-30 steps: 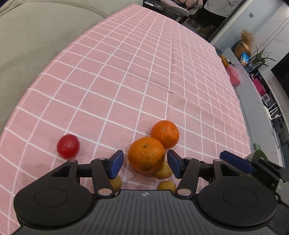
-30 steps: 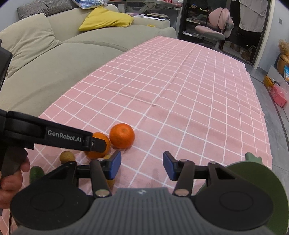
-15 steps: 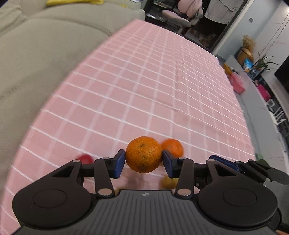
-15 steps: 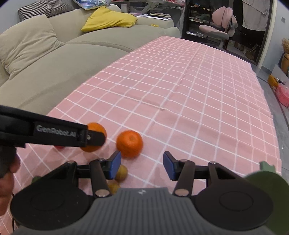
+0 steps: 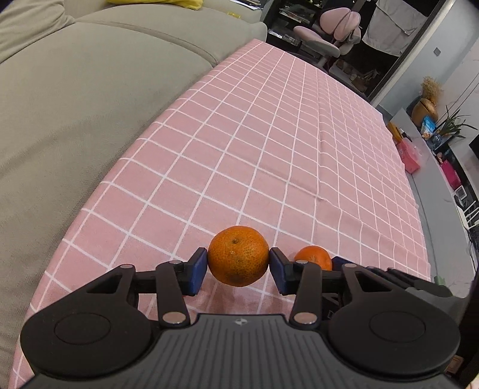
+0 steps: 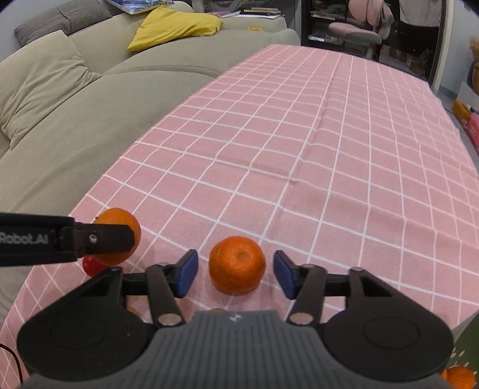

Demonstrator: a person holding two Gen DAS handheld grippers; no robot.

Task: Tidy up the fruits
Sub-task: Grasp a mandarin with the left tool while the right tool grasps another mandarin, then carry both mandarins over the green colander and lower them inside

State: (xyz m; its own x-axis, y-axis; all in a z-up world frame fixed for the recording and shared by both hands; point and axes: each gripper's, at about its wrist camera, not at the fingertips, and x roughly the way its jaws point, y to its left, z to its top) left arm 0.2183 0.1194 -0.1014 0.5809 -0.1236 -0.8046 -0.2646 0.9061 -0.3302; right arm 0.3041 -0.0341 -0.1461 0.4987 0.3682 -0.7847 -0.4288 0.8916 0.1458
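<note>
My left gripper is shut on an orange and holds it above the pink checked tablecloth; the held orange also shows in the right wrist view, partly behind the left gripper's finger. A second orange lies on the cloth between the open fingers of my right gripper, untouched; it shows in the left wrist view too. A red tomato lies on the cloth under the held orange. Small yellowish fruit peeks out behind the right gripper's body.
A grey-green sofa with a yellow cushion runs along the table's left edge. A green plate's edge with an orange fruit shows at the bottom right. A pink office chair stands beyond the far end.
My left gripper closed on the orange and lifted it off the cloth. My right gripper moved left and forward until the second orange sat between its open fingers.
</note>
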